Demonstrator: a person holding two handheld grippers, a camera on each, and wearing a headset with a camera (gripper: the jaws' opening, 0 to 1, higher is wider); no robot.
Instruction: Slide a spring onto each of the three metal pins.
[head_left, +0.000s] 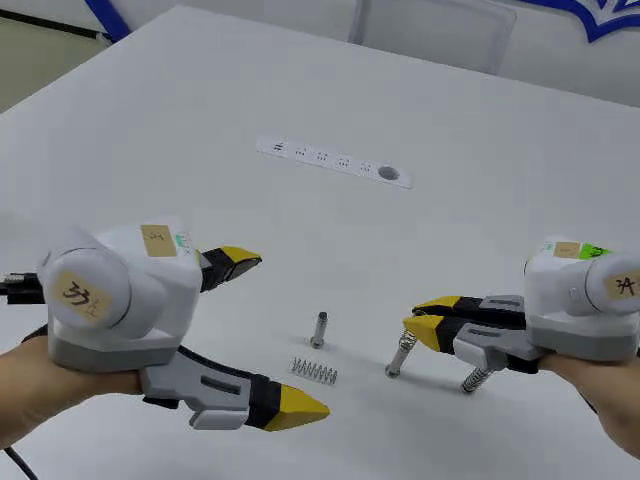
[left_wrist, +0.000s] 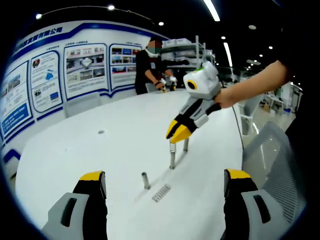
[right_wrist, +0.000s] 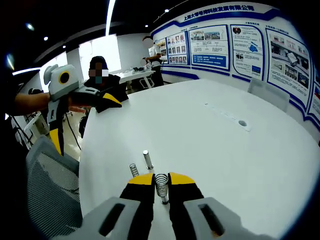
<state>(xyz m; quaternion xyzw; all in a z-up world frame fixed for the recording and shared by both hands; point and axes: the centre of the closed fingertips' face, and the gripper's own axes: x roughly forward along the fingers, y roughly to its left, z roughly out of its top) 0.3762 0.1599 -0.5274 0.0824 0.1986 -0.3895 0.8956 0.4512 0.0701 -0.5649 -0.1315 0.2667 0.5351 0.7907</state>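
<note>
My right gripper (head_left: 424, 318) (right_wrist: 161, 181) is shut on a spring (head_left: 405, 346) (right_wrist: 161, 184) that sits over the top of a standing pin (head_left: 394, 370) (left_wrist: 172, 161). To its right, under my right gripper's body, a second pin (head_left: 474, 379) leans and seems to carry a spring. A bare pin (head_left: 319, 329) (left_wrist: 145, 180) (right_wrist: 147, 159) stands upright left of them. A loose spring (head_left: 313, 371) (left_wrist: 161, 192) (right_wrist: 133, 169) lies on the white table (head_left: 200, 150) just in front of it. My left gripper (head_left: 270, 332) (left_wrist: 165, 175) hovers open to the left, nothing between its jaws.
A flat white strip (head_left: 320, 158) with markings and a round hole lies farther back on the table. Chairs stand at the table's edge (left_wrist: 270, 150). Two people (right_wrist: 100, 75) are beyond the table, at the far side of the room.
</note>
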